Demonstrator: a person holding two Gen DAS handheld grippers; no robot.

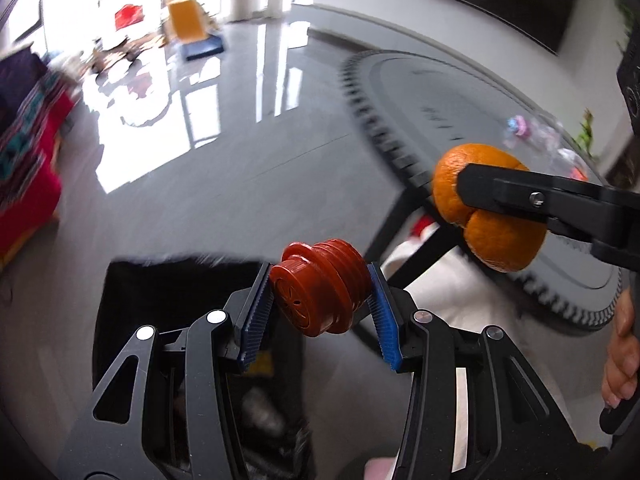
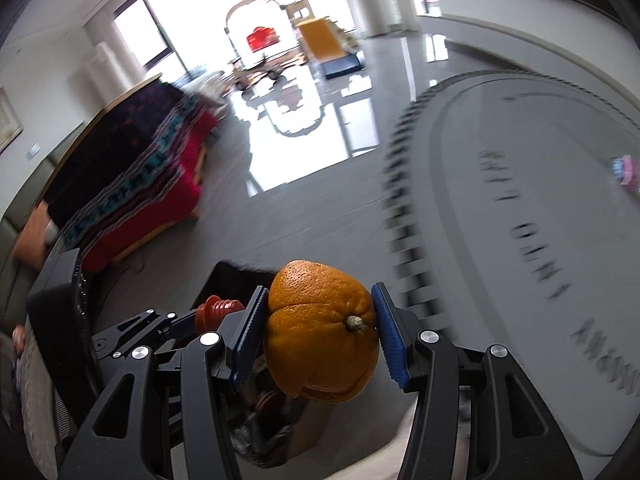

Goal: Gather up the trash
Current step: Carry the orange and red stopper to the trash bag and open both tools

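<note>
My left gripper (image 1: 320,300) is shut on a red-brown ribbed plastic cap (image 1: 320,286), clamped between its blue pads. A black trash bin (image 1: 180,340) lined with a dark bag stands on the floor just below and behind it. My right gripper (image 2: 320,330) is shut on an orange peel (image 2: 322,332), a hollow split rind with its stem facing me. In the left wrist view the right gripper's fingers (image 1: 520,196) reach in from the right with the orange peel (image 1: 486,208). In the right wrist view the cap (image 2: 218,312) and the bin (image 2: 240,276) show at lower left.
A round grey glass table (image 1: 460,120) with a toothed black rim fills the right side, with small pink and clear items (image 1: 520,126) on it. A sofa under a red patterned blanket (image 2: 140,184) is at the left. Glossy grey floor (image 1: 240,152) lies between. A hand (image 1: 620,360) is at the right edge.
</note>
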